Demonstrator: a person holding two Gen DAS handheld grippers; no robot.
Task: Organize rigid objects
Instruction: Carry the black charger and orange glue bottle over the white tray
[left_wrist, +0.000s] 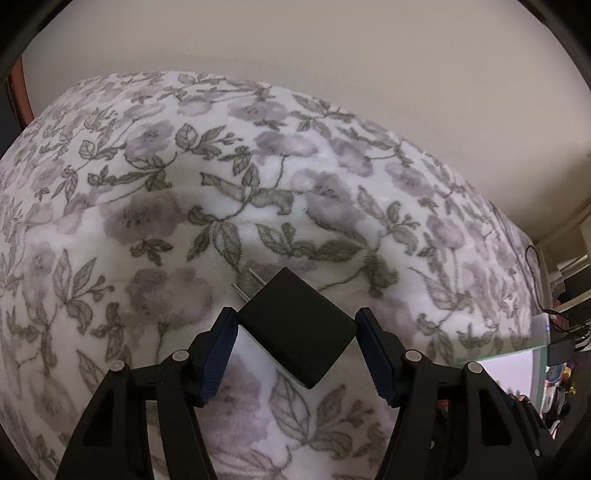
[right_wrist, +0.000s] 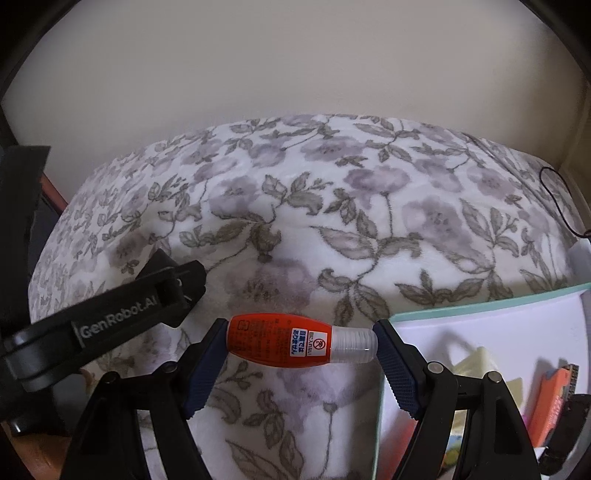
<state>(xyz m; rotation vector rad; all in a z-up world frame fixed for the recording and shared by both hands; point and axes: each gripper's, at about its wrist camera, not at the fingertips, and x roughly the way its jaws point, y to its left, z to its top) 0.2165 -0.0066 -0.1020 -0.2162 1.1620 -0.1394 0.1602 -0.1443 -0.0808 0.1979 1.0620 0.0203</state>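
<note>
The left tongs (left_wrist: 295, 328) are pinching a black plug adapter (left_wrist: 297, 326) by two opposite corners, holding it tilted above the floral blanket (left_wrist: 184, 155), its two metal prongs (left_wrist: 249, 282) pointing away. The right tongs (right_wrist: 301, 341) are gripping a small red bottle (right_wrist: 291, 341) endwise, base against one pad, clear cap against the other. A white box with a mint rim (right_wrist: 480, 295) is sitting just right of them, holding assorted items.
</note>
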